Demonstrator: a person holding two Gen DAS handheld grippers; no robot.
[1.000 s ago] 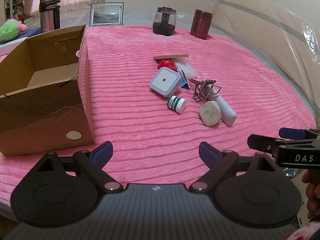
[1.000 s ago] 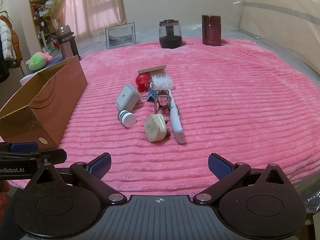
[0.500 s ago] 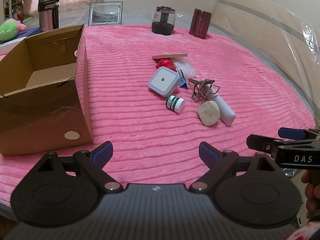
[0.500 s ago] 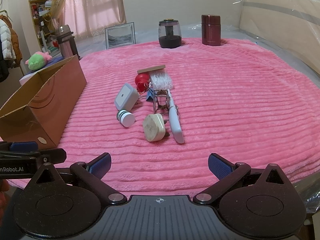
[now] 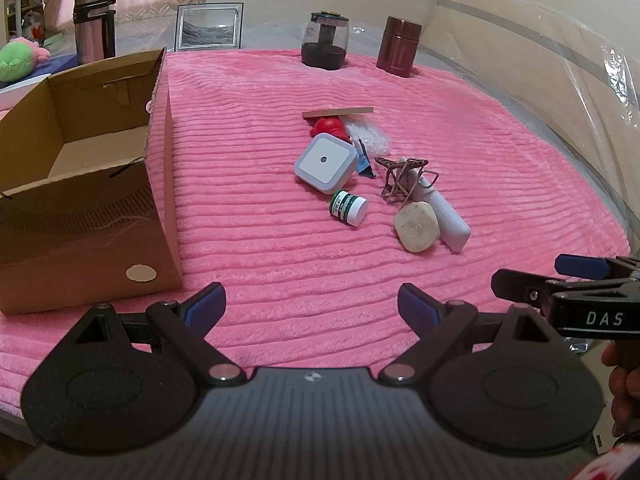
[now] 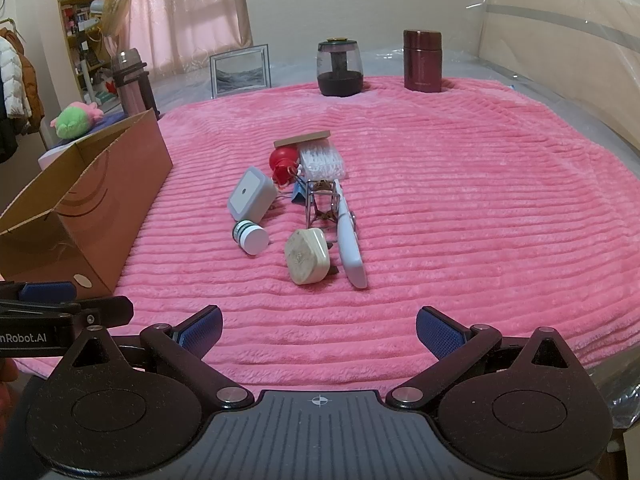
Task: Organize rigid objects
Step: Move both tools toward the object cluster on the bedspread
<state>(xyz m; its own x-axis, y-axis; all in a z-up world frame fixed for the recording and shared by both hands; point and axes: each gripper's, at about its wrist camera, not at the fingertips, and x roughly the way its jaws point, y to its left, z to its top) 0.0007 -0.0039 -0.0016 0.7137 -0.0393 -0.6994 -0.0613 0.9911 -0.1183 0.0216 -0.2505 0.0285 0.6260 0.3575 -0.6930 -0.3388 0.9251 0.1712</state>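
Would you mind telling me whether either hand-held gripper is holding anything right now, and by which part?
Nothing is held. The left hand-held gripper and the right hand-held gripper are both open above the pink blanket, short of the pile of objects.

We see a pink blanket (image 5: 280,240) with soft stripes running across it. The box (image 5: 80,216) is brown, with a pale round sticker (image 5: 140,273) on its side. The square light (image 5: 325,163) is grey with a white face and a dark dot in the middle. The little jar (image 5: 349,208) has a green label and a white lid. The plug (image 6: 307,255) is cream. The long remote (image 6: 351,244) is light grey. The toy (image 6: 285,164) is red. The clip (image 5: 365,165) is blue. The flask (image 6: 422,60) is dark red. The left gripper (image 5: 311,308) and the right gripper (image 6: 319,328) are black with blue pads (image 6: 199,331).
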